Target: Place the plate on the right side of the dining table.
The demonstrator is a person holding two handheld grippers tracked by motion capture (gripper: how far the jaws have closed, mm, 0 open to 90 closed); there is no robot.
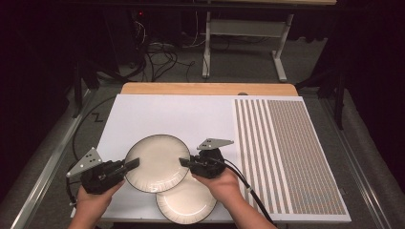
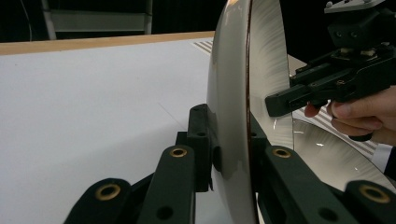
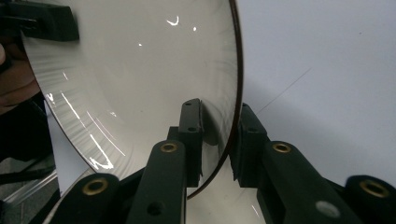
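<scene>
A cream plate with a dark rim (image 1: 157, 163) is held over the white mat between both grippers. My left gripper (image 1: 133, 163) is shut on its left rim, and my right gripper (image 1: 184, 162) is shut on its right rim. In the left gripper view the plate (image 2: 233, 93) stands edge-on between the jaws of the left gripper (image 2: 231, 156), with the right gripper (image 2: 280, 100) on the far rim. In the right gripper view the jaws of the right gripper (image 3: 218, 140) straddle the plate's (image 3: 140, 70) rim. A second, similar plate (image 1: 188, 202) lies on the mat, partly under the held one.
The white mat (image 1: 162, 114) covers the table's left and middle. A striped and dotted mat (image 1: 291, 152) covers the right side. The wooden table edge (image 1: 205, 88) runs along the back. Cables (image 1: 162, 55) and a table frame (image 1: 243, 28) are on the floor beyond.
</scene>
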